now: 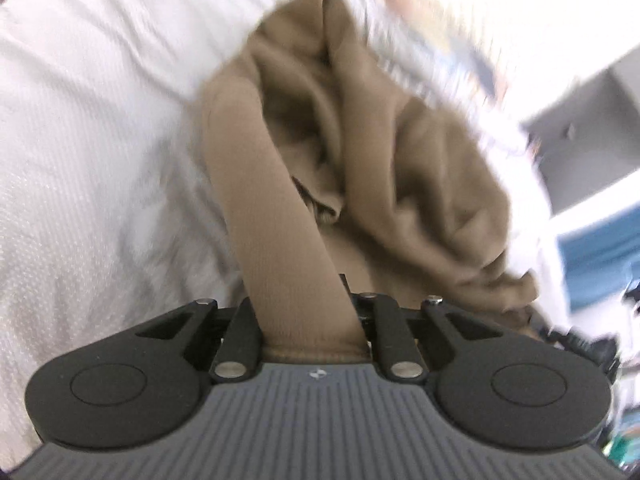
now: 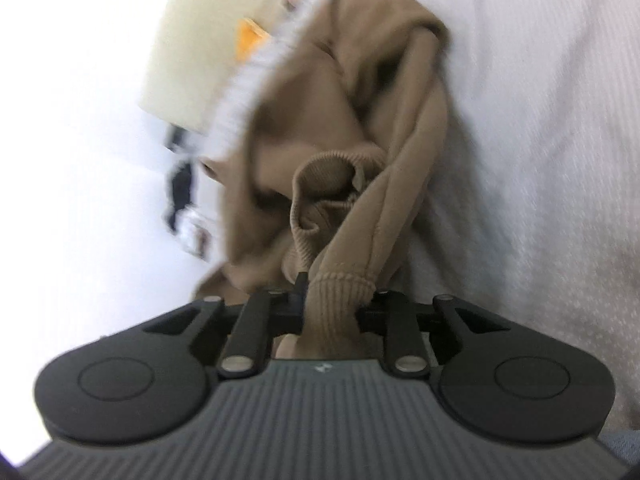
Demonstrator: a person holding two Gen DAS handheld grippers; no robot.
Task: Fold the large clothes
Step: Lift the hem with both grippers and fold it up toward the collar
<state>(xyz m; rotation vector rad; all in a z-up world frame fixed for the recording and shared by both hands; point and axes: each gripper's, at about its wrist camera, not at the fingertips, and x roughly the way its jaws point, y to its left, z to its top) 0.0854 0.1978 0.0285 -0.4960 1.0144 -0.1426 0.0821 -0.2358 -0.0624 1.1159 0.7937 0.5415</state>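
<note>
One tan garment (image 1: 360,152), bunched and creased, lying on one white textured bedcover (image 1: 80,160), part of it lifted off the cover toward the two grippers. Left gripper (image 1: 308,320): jaws drawn together and clamped on a smooth, flat band of the garment's cloth, with a stitched hem edge showing just in front of the grey ribbed body. Right gripper (image 2: 332,312): jaws likewise together, pinching one ribbed cuff (image 2: 340,284), the sleeve running from it up into the heap. One more ribbed opening (image 2: 332,184), crumpled into a loop, sitting in the middle of the heap in the right wrist view; whether collar or second cuff, cannot tell. Two black pivot discs on each gripper, four counted across both views, flanking the grip. Cover's far edge blurred in both views; beyond it, in the left view, a grey shelf unit (image 1: 592,92) and a blue patch (image 1: 600,256), too smeared to identify; in the right view, one pale cream block (image 2: 208,32) with an orange spot (image 2: 248,40) beside it, also blurred.
</note>
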